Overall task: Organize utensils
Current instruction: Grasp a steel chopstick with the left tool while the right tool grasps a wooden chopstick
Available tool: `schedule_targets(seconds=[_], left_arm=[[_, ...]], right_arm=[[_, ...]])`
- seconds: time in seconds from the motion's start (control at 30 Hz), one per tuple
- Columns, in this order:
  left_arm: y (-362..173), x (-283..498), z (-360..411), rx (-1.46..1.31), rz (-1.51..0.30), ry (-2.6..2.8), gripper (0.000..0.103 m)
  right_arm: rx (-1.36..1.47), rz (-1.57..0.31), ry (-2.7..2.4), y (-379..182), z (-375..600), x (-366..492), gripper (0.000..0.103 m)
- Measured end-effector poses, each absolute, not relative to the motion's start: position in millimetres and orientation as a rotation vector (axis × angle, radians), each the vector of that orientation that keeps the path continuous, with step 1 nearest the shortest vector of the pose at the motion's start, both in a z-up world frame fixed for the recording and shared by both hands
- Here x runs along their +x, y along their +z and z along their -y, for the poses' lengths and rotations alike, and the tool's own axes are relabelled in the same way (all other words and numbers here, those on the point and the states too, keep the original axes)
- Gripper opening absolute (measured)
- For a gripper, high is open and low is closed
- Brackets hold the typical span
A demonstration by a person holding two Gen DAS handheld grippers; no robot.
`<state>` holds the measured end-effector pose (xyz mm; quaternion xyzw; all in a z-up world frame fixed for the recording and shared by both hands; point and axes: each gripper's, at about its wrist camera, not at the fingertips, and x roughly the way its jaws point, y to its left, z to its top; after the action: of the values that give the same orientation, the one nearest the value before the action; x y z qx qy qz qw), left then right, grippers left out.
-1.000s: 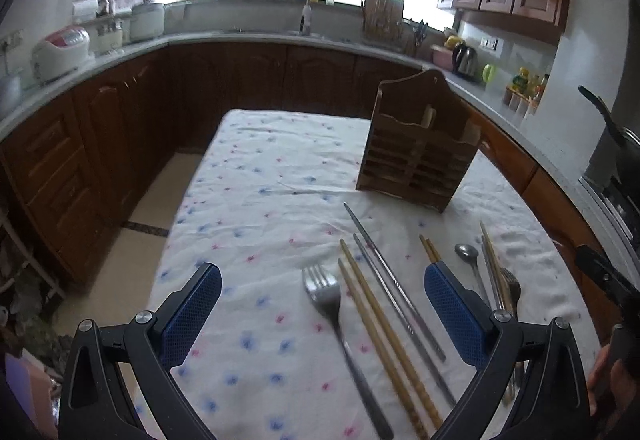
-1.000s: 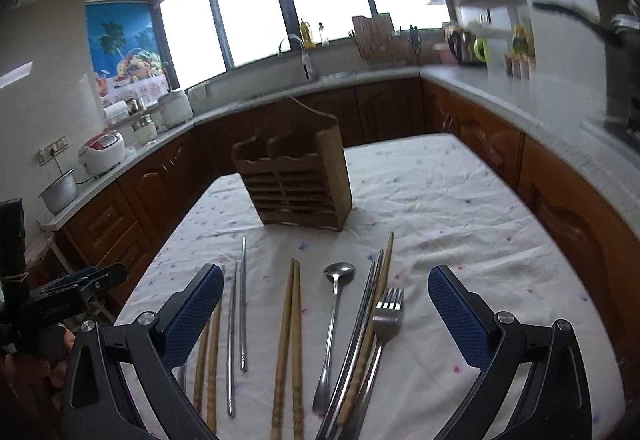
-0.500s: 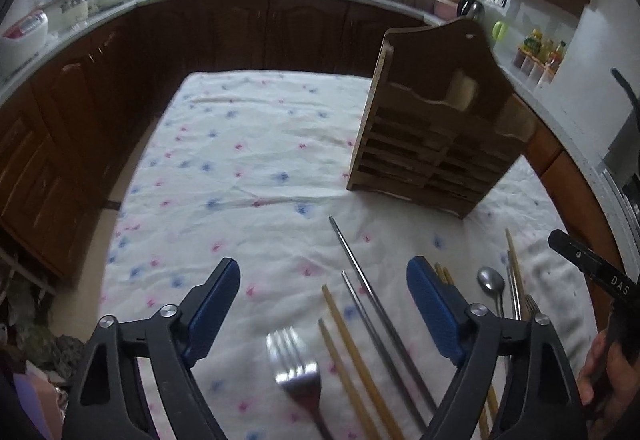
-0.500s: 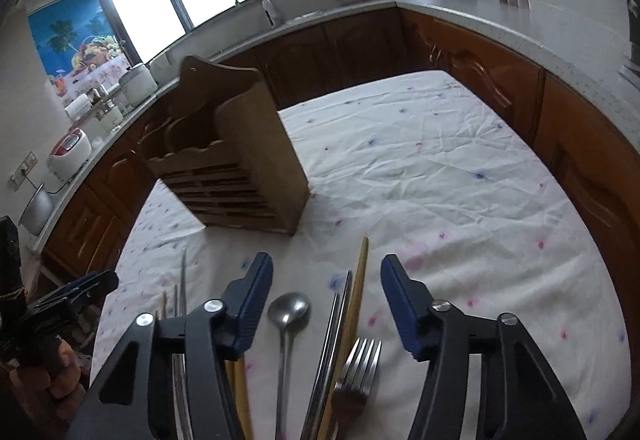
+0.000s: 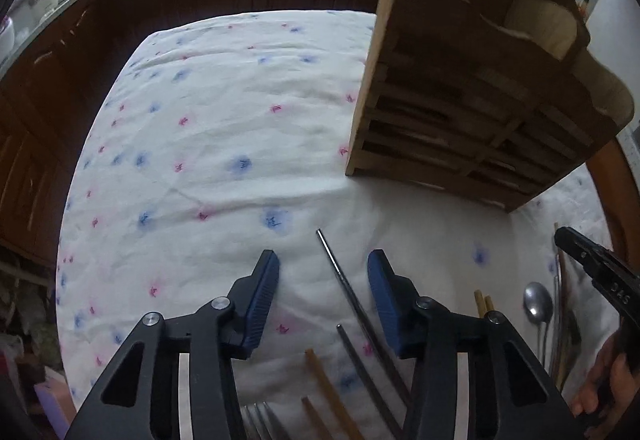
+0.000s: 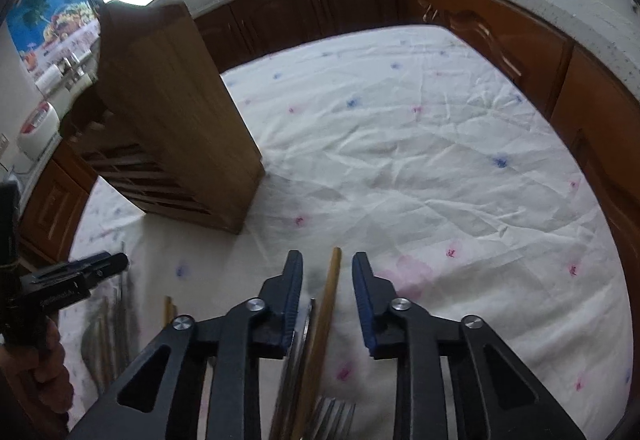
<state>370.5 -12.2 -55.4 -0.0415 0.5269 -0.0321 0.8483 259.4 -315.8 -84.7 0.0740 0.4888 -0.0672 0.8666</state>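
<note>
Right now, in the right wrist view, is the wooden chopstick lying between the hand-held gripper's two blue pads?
Yes, the wooden chopstick lies on the cloth in the gap of the right hand-held gripper, whose jaws are closing, neither pad touching it.

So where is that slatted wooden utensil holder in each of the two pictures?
Left wrist view: the slatted wooden utensil holder fills the upper right, beyond the tongs.
Right wrist view: it stands at the upper left, beyond the tongs.
Shared landmark: the white flower-print tablecloth it stands on.
</note>
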Motion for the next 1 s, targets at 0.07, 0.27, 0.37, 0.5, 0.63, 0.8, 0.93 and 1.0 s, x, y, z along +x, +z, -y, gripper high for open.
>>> schedule_targets(seconds=[0.07, 0.27, 0.37, 0.5, 0.63, 0.8, 0.93, 1.0], left_arm=[[-57.2, 372.1, 17.9, -0.063, -1.105, -0.057, 0.035], [-61.6, 373.4, 31.0, -0.033, -1.081, -0.071, 0.009], [-62.5, 371.4, 29.4, -0.049, -1.076, -0.08, 0.007], [-55.9, 367.2, 26.1, -0.086, -1.065, -0.105, 0.006], [-36.3, 349.2, 26.8, -0.114, -1.018, -0.138, 0.005], [-4.8, 316.4, 16.9, -0.167, -0.946, -0.175, 0.005], [20.6, 284.2, 0.5, -0.206, -0.878, -0.204, 0.004], [32.8, 266.7, -4.9, -0.218, -0.848, -0.215, 0.004]], right_arm=[[0.105, -1.018, -0.148, -85.4, 311.2, 259.8, 0.016], [0.063, -1.008, -0.134, -88.4, 308.7, 258.1, 0.007], [0.096, -0.997, -0.12, -87.9, 314.4, 255.9, 0.006], [0.135, -0.964, -0.089, -78.8, 313.9, 250.4, 0.006], [0.166, -0.909, -0.052, -57.1, 309.2, 239.1, 0.005], [0.176, -0.843, -0.017, -27.3, 296.3, 228.0, 0.005], [0.179, -0.78, 0.017, -0.5, 286.2, 210.9, 0.005], [0.174, -0.752, 0.03, 10.5, 281.6, 202.7, 0.005]])
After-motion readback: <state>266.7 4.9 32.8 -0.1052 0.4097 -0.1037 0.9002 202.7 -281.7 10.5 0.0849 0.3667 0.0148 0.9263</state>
